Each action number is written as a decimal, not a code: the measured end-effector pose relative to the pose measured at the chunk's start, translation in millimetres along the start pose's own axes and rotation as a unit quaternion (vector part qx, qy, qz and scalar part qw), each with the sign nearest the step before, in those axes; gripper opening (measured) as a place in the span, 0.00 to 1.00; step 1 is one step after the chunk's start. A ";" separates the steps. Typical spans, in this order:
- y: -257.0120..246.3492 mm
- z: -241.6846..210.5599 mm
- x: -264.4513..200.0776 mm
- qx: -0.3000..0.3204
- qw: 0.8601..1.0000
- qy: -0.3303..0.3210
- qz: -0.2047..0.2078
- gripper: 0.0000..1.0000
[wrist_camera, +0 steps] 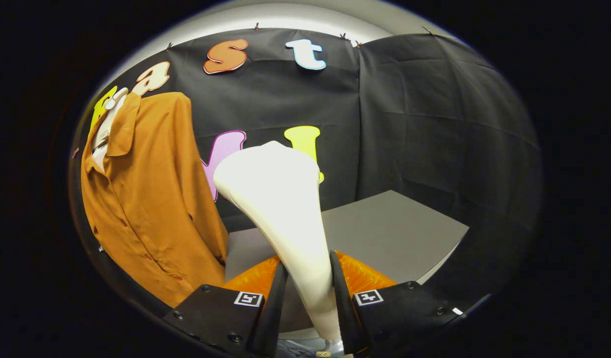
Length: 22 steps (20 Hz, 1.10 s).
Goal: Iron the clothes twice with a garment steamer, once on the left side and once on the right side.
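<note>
A rust-orange shirt point(151, 199) hung upright against the booth's black cloth wall, off to the left of the fingers and well beyond them. Its collar sat on a pale hanger or form point(108, 127), so the front panel with its row of buttons fell flat and open to the steam. The shirt's lower edge dropped beside the near corner of a grey table point(395, 233), which stretched away to the right behind the tool.

A white garment steamer point(280, 199) rose between the fingers, narrow at the handle and flaring to a broad rounded head that leaned toward the shirt. The head stood apart from the fabric, not touching it, with a strip of wall showing between them.

The hand-held gripper point(308, 288) was closed on the steamer's handle, both fingers pressing its sides low down, likely so the head stayed free and could be swung across the cloth. Judging by the gap, no pass was under way at this moment; the steamer would need to move left to reach the shirt's front
</note>
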State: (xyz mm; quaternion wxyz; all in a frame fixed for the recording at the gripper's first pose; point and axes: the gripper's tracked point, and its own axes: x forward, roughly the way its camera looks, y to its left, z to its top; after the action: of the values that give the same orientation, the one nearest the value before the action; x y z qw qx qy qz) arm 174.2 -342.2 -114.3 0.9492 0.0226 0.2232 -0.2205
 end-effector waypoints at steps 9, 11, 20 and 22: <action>93.8 -0.5 -41.4 -0.005 0.999 -0.026 0.027 0.52; 111.8 3.0 -47.2 0.001 0.999 -0.036 0.032 0.52; 187.0 17.7 -50.2 -0.015 0.996 -0.072 0.057 0.52; 194.1 20.0 -48.1 -0.020 0.996 -0.077 0.042 0.52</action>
State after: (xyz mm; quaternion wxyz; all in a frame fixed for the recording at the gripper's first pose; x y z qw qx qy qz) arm 227.1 -150.3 -86.2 0.9723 -0.0038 0.1531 -0.1766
